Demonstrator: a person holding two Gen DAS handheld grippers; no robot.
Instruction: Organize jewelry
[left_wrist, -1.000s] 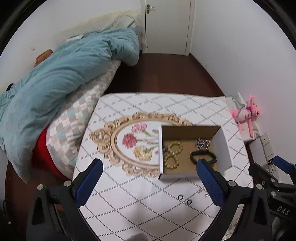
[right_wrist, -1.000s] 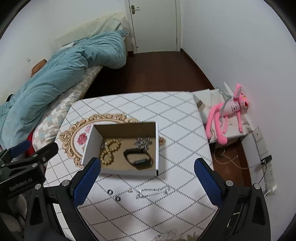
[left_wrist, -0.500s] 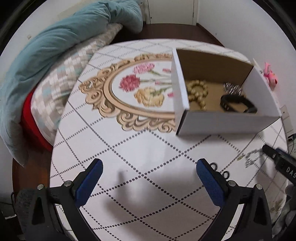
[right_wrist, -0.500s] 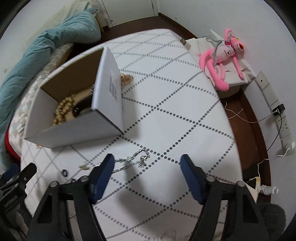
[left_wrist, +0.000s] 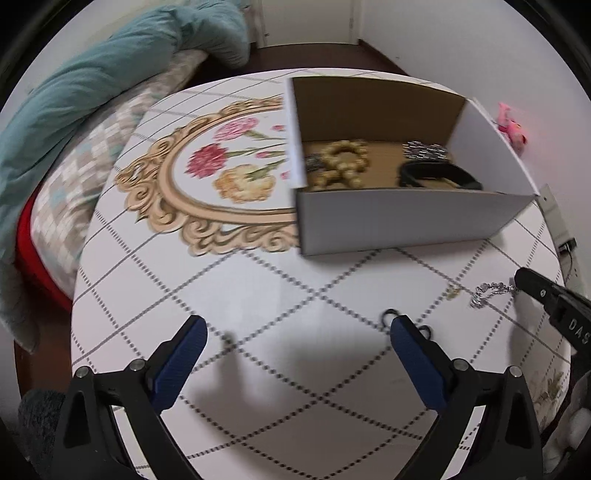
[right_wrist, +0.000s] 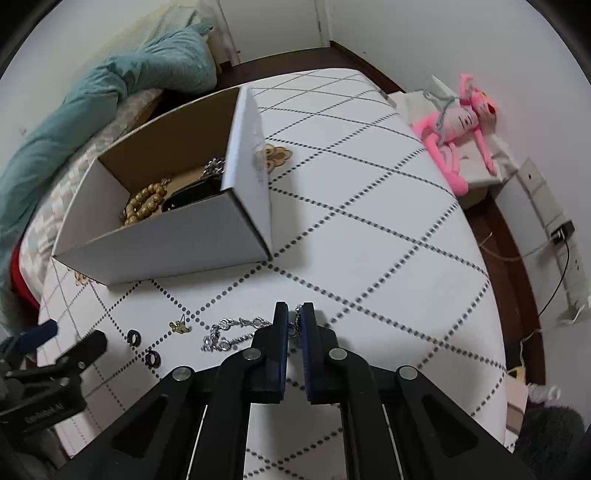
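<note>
your right gripper has just closed, pinching the silver chain's right end; the chain trails left toward your left gripper, which stands spread.

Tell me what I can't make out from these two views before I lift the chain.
- Silver chain: right wrist view, its end sits between the right gripper's closed fingers, which have just been closing; they cover the pinch.
- Box contents: near wall hides the floor's front part in both views; left view is motion-blurred.
- Small gold piece: too small to identify.
- Black rings: left gripper's finger partly covers them in its view.
</note>
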